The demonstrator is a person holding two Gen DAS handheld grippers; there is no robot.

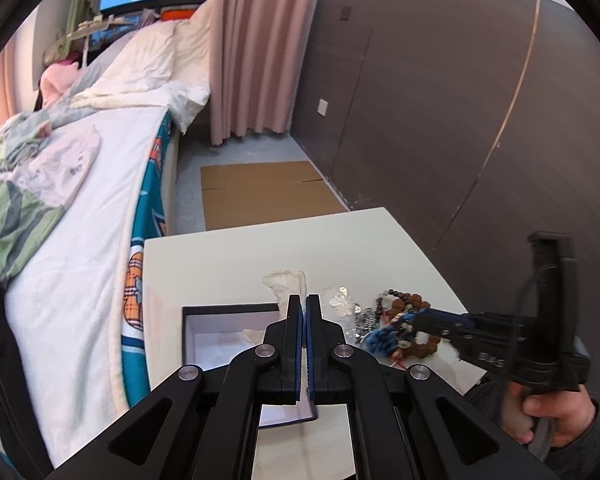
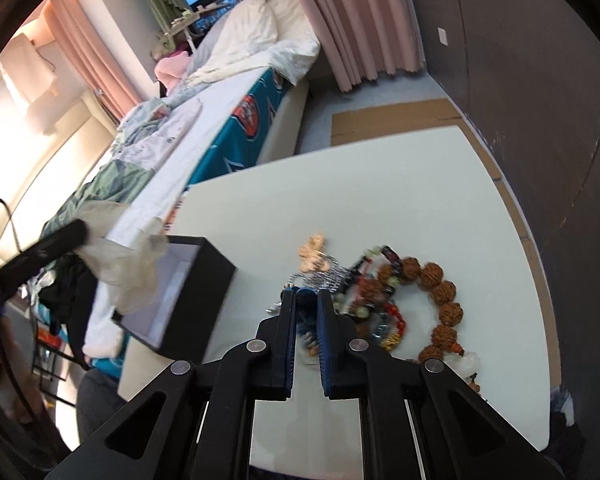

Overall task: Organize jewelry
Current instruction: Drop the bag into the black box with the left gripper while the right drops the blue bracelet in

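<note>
A black jewelry box (image 1: 228, 334) with a pale lining stands open on the white table (image 1: 340, 248); it also shows in the right wrist view (image 2: 180, 296). My left gripper (image 1: 303, 308) is shut on a sheer white pouch (image 1: 286, 282), held above the box (image 2: 128, 272). A pile of jewelry lies to the right: a brown walnut-bead bracelet (image 2: 440, 292), coloured bead strings (image 2: 380, 280), a silver chain (image 2: 328, 278), a blue tassel piece (image 1: 384, 336). My right gripper (image 2: 305, 300) is shut on the blue tassel piece (image 2: 306, 296) in the pile.
A bed (image 1: 80, 240) with white and teal covers runs along the table's left side. Flat cardboard (image 1: 268, 192) lies on the floor beyond the table. A dark wall (image 1: 460, 100) is to the right, pink curtains (image 1: 252, 48) behind.
</note>
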